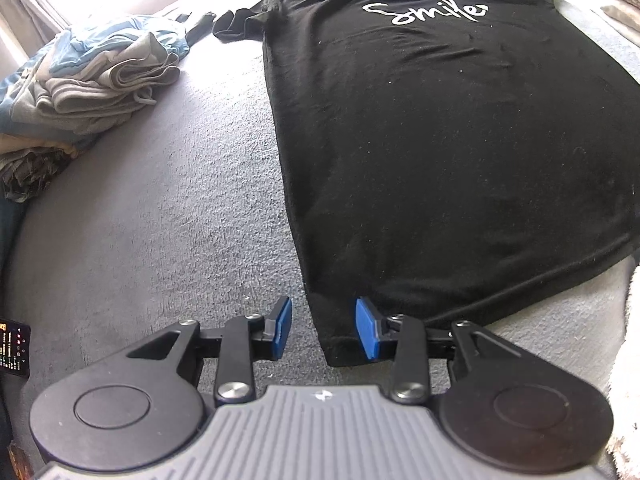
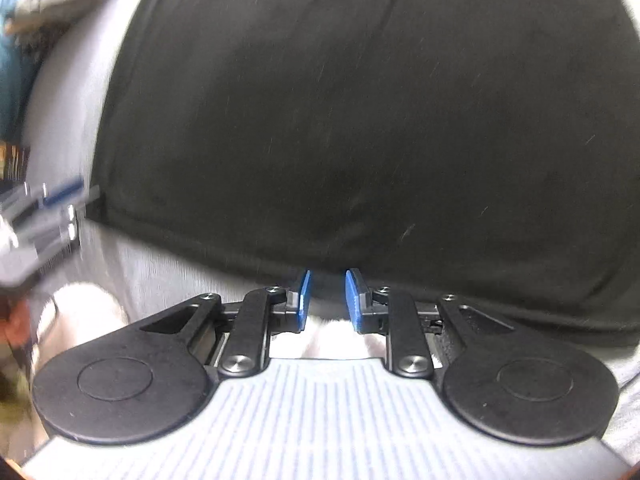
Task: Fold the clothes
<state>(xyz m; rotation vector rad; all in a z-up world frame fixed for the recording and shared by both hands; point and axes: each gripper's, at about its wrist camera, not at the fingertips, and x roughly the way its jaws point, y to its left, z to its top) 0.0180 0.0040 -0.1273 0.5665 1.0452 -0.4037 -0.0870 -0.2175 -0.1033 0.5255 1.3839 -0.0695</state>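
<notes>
On the grey bed (image 1: 160, 220), a black T-shirt (image 1: 440, 140) is spread out flat.
Its near corner is seen between the blue pads of the left tool (image 1: 323, 330), which are apart and not pressed on it. The right tool (image 2: 327, 298) is parted a little at the shirt's near hem, with nothing held. A pile of clothes (image 1: 92, 84) is seen well apart from the shirt.
</notes>
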